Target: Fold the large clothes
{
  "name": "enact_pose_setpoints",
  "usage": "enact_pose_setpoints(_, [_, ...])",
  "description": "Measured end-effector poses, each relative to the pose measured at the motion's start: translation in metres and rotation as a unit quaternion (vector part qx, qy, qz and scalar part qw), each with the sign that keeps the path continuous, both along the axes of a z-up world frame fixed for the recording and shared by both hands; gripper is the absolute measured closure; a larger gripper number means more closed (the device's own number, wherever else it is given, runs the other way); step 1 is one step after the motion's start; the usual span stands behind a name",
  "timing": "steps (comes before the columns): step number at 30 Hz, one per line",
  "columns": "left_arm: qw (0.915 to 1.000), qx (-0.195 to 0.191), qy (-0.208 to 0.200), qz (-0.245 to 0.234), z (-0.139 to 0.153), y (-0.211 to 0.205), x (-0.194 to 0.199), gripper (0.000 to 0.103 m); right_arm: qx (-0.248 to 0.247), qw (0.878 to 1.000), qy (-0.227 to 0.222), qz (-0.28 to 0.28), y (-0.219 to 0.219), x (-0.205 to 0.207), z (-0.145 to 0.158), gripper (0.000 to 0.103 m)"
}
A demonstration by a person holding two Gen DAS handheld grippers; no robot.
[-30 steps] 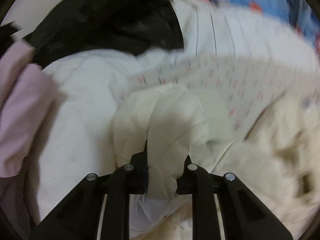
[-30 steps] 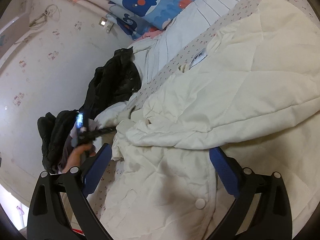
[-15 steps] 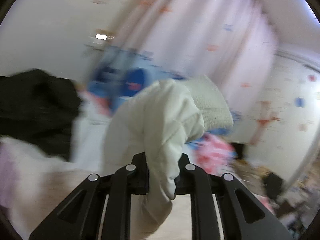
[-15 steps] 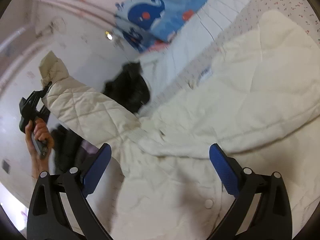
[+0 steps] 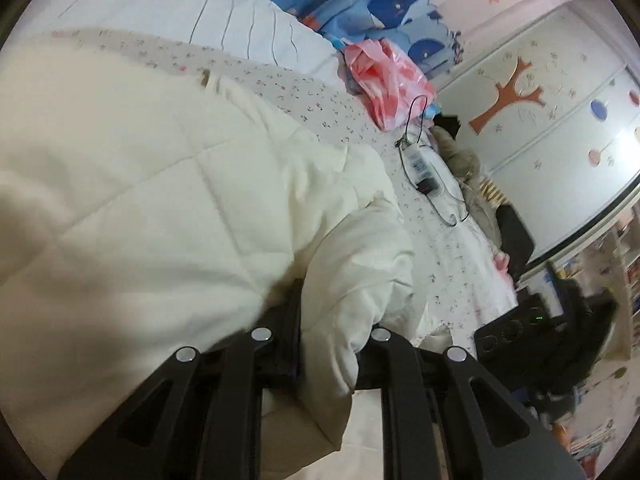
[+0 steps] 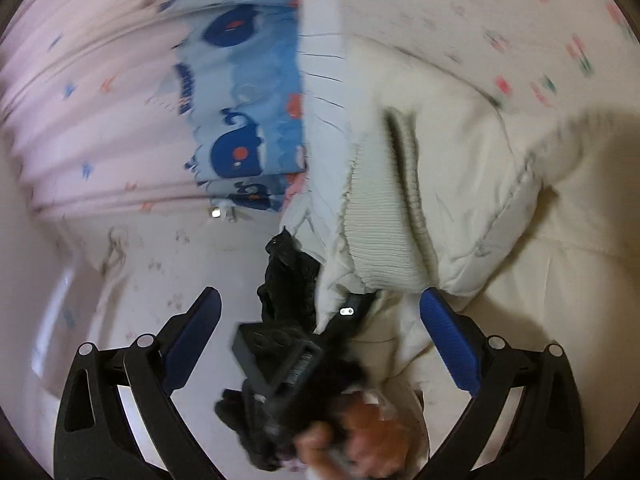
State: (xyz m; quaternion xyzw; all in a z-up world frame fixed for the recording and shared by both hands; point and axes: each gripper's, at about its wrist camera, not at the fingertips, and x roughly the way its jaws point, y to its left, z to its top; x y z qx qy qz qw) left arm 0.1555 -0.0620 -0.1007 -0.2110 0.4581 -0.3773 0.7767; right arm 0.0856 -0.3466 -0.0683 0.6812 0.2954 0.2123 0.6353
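Bedding first: the floral bedsheet (image 5: 320, 92) covers the bed, with a white striped quilt (image 5: 224, 12) and a blue whale-print cover (image 5: 380, 4) piled at its far side. Spread over most of the sheet is the cream quilted jacket (image 5: 160, 184), the item to be folded; its bulk fills the left wrist view, and its ribbed cuff (image 6: 384, 236) appears in the right wrist view, lying on the jacket body. The left gripper (image 5: 332, 336) is clamped on a fold of the jacket sleeve, with fabric bunched between its black fingers. The right gripper (image 6: 320, 320) has its blue-padded jaws spread wide with nothing between the pads; it is held above the bed edge, looking down on the left tool and the hand (image 6: 352, 432) that holds it, both blurred. A black garment (image 6: 288, 280) lies beside the jacket near the wall. A pink plastic bag (image 5: 384, 80) sits on the sheet beyond the jacket, near the whale-print cover. A small device with a black cord (image 5: 424, 168) lies on the sheet, near the bag and apart from the jacket.
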Motion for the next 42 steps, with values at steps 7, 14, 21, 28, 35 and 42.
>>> enact_pose_setpoints(7, [0.9964, 0.059, -0.029, -0.053, 0.031, 0.018, -0.024, 0.034, -0.025, 1.0, -0.007, 0.0, 0.011, 0.019, -0.004, 0.007])
enact_pose_setpoints(14, [0.9805, 0.166, -0.069, -0.079, 0.066, 0.064, -0.078, 0.022, -0.141, 0.989, -0.048, 0.0, 0.022, 0.025, 0.018, 0.079])
enact_pose_setpoints(21, [0.9832, 0.09, -0.107, 0.118, 0.142, 0.214, -0.072, 0.015, -0.361, 0.92, -0.151, -0.001, 0.05, 0.024, 0.131, 0.083])
enact_pose_setpoints(28, [0.9717, 0.024, -0.126, 0.198, 0.13, 0.261, -0.048, 0.007, -0.431, 0.888, -0.159, -0.003, 0.018, 0.039, 0.165, 0.083])
enact_pose_setpoints(35, [0.9773, 0.081, 0.061, 0.186, -0.019, 0.247, 0.006, 0.006, -0.369, 0.927, -0.01, 0.071, -0.007, 0.05, 0.019, 0.081])
enact_pose_setpoints(42, [0.975, 0.129, 0.048, 0.175, 0.035, 0.28, -0.033, 0.006, -0.427, 0.899, -0.015, 0.095, -0.018, 0.014, 0.067, 0.04])
